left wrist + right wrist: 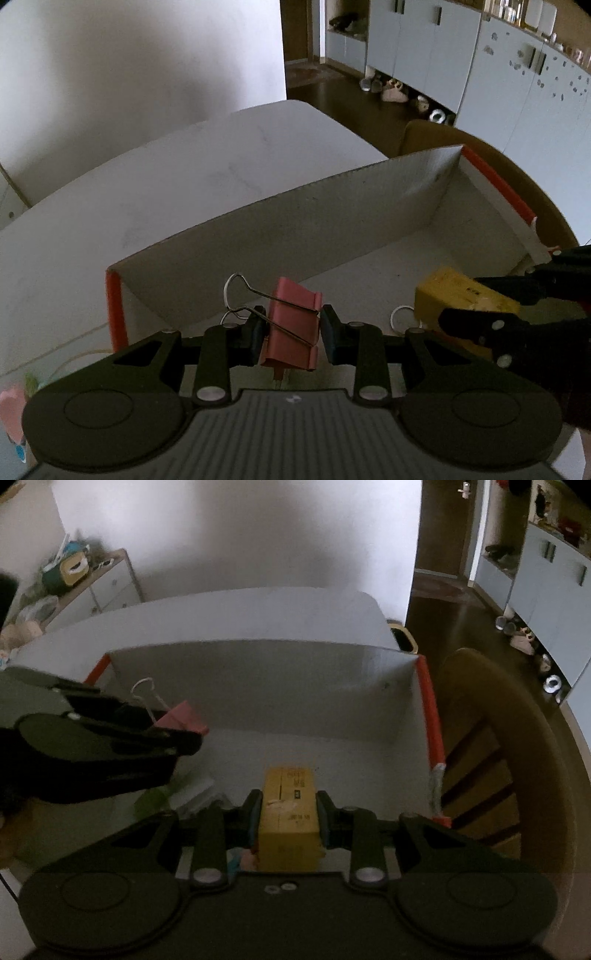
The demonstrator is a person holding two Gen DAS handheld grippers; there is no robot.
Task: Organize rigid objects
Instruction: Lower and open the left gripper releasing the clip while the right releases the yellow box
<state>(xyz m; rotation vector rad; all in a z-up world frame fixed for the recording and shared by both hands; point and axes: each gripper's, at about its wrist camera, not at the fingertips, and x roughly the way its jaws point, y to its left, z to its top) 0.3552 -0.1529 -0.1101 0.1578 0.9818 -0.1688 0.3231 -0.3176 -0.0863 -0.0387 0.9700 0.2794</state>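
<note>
1. Over the open white box [332, 206] with red edges, my left gripper [291, 332] pinches a pink binder clip [293, 325] between its pads, the wire handles pointing up and to the left.
2. My right gripper [288, 818] is clamped on a small yellow carton [290, 812], held above the box floor near the right wall.
3. The box sits on a white table [147, 192]; the two grippers are side by side, apart.
4. A wooden chair [498, 757] stands just beyond the box's right side.
5. Some pale and green items lie on the box floor below my left gripper, too blurred to name.
</note>
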